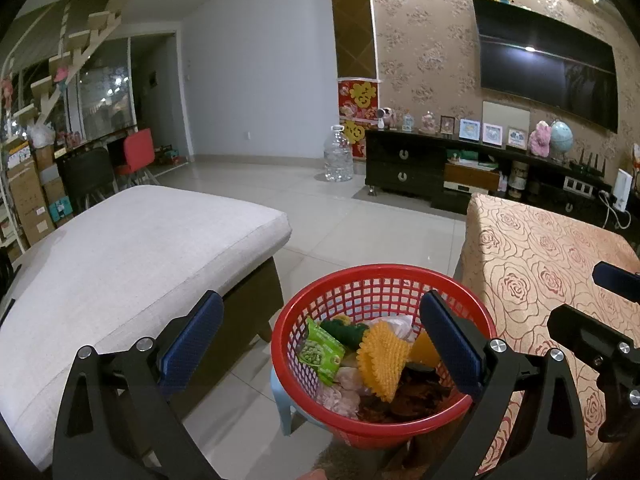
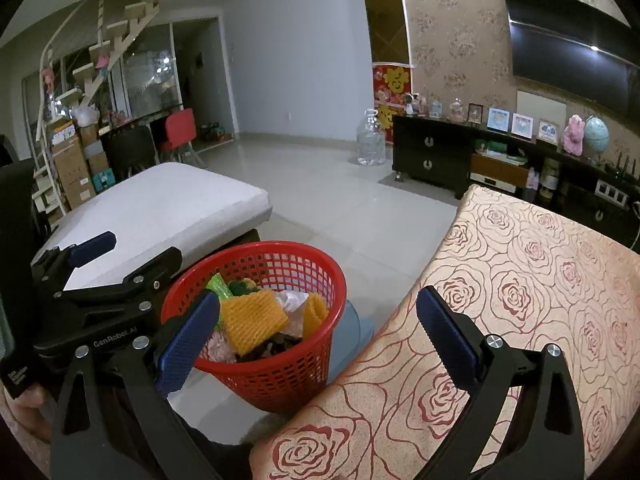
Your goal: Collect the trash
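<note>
Left wrist view shows the red basket [image 1: 380,364] on a low blue stool [image 1: 286,404] in the gap between the grey cushion [image 1: 132,264] and the rose-patterned table [image 1: 560,280], likely parked there so both hands reach it; it holds a green packet [image 1: 322,350] and yellow foam netting [image 1: 382,360]. The left gripper [image 1: 320,344] hangs above its rim, fingers spread wide and empty. The right gripper [image 2: 316,332], also spread and empty, straddles the table's near edge, whose visible cloth is bare; open floor lies beyond.

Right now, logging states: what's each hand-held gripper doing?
Left hand-held gripper: open, holding nothing, over the red basket.
Right hand-held gripper: open, holding nothing.
</note>
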Tool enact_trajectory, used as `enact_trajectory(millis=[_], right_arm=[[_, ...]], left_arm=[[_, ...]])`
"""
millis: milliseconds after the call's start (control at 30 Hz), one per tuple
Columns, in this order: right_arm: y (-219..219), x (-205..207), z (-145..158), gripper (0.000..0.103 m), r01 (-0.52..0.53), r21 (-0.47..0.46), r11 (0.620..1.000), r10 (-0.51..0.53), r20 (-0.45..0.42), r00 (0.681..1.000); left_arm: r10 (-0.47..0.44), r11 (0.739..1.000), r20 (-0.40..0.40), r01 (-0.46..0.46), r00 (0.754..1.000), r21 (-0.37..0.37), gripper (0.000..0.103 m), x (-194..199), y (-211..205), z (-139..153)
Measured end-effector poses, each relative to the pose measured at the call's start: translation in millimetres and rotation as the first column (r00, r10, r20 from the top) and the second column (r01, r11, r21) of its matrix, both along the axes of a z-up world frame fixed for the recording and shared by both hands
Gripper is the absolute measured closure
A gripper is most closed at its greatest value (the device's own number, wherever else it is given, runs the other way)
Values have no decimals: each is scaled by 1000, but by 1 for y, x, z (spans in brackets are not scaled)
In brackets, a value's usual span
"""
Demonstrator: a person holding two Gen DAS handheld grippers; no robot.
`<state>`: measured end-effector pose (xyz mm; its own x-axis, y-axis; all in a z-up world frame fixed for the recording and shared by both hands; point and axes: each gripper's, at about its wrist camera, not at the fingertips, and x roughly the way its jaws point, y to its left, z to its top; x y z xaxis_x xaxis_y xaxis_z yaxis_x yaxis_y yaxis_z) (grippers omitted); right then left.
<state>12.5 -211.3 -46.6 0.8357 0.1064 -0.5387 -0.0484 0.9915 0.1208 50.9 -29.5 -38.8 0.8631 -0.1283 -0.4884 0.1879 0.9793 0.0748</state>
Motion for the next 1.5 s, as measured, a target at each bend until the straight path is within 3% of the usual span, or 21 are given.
enact_trajectory(millis=[1500], right_arm=[[2, -3, -11, 7, -7, 6, 1000, 7, -12, 1000]], left_arm=[[0, 1000, 3, 0, 1000, 4, 8, -1, -2, -3]])
